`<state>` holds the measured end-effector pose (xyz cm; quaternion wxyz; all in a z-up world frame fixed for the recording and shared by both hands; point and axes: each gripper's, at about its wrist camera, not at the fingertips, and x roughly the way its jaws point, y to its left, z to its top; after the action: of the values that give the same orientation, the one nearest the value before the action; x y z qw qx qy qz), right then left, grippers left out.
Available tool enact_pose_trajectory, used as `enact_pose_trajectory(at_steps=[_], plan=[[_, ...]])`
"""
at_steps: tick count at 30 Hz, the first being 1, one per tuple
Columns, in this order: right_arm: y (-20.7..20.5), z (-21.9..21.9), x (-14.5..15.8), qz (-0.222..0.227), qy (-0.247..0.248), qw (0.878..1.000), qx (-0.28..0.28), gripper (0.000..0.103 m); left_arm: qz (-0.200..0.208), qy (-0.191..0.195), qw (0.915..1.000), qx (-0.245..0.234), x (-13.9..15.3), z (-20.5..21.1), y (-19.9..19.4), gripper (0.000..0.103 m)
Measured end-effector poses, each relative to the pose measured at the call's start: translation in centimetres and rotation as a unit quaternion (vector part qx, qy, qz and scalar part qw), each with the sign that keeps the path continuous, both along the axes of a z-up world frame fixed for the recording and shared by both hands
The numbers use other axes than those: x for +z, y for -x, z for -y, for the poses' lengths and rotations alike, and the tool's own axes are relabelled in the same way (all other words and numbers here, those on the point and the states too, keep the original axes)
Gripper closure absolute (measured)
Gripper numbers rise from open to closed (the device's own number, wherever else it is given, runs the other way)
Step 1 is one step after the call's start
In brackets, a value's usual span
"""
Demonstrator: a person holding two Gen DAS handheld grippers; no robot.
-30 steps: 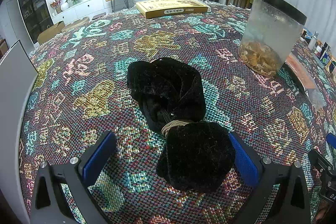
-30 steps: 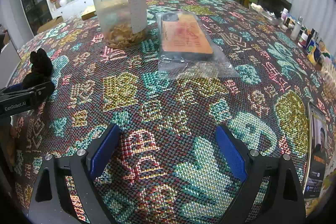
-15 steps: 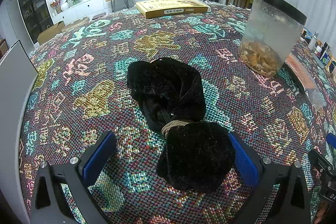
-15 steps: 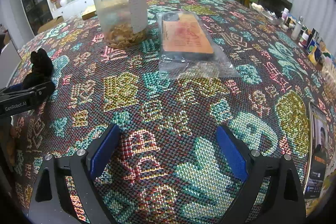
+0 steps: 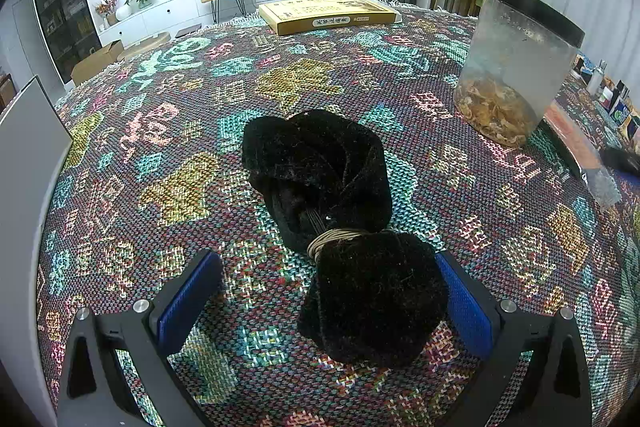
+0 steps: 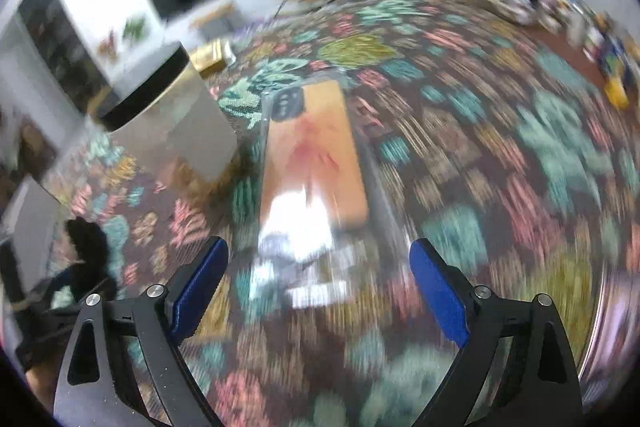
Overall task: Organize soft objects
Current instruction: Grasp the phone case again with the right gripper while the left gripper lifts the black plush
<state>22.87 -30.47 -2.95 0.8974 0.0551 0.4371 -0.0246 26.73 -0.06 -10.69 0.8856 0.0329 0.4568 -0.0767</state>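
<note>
A black fuzzy bow-shaped soft object (image 5: 340,211), tied at its middle with tan cord, lies on the patterned tablecloth (image 5: 180,107). My left gripper (image 5: 328,291) is open; the bow's near lobe sits between its blue pads, against the right pad (image 5: 464,299). My right gripper (image 6: 318,283) is open and empty, above the near end of an orange item in a clear plastic bag (image 6: 312,155). The right view is motion-blurred; the black bow (image 6: 86,243) shows at its left edge.
A clear jar with a black lid (image 5: 516,71) holding dried pieces stands at the right; it also shows in the right wrist view (image 6: 168,119). A yellow box (image 5: 328,13) lies at the far edge. A white panel (image 5: 24,163) stands at left. Small items (image 6: 592,27) line the far right.
The right gripper has moved forward and swung toward the bagged orange item, which now sits close ahead; its view is blurred. The left gripper and the bow have not moved.
</note>
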Motion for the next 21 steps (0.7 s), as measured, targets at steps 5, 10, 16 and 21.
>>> enact_pose_trajectory(at_steps=[5,10,16,21], plan=[[-6.0,-1.7,-2.0,-0.076,0.066,0.995,0.022,0.009,-0.008,0.006,0.9999,-0.012,0.0,-0.1,-0.4,0.0],[-8.0,0.1,-2.3,-0.098,0.043,0.994,0.007,0.008,-0.039,0.107,0.9927,-0.039,1.8,-3.2,0.7,0.0],[-8.3,-0.5,-1.8,-0.094,0.066,0.993,0.021,0.027,-0.045,0.059,0.9956,-0.056,1.7,0.0,-0.3,0.001],[-6.7,0.8,1.8,-0.035,0.037,0.999,-0.008,0.027,-0.037,0.017,0.9985,-0.037,2.0,0.8,-1.8,0.061]])
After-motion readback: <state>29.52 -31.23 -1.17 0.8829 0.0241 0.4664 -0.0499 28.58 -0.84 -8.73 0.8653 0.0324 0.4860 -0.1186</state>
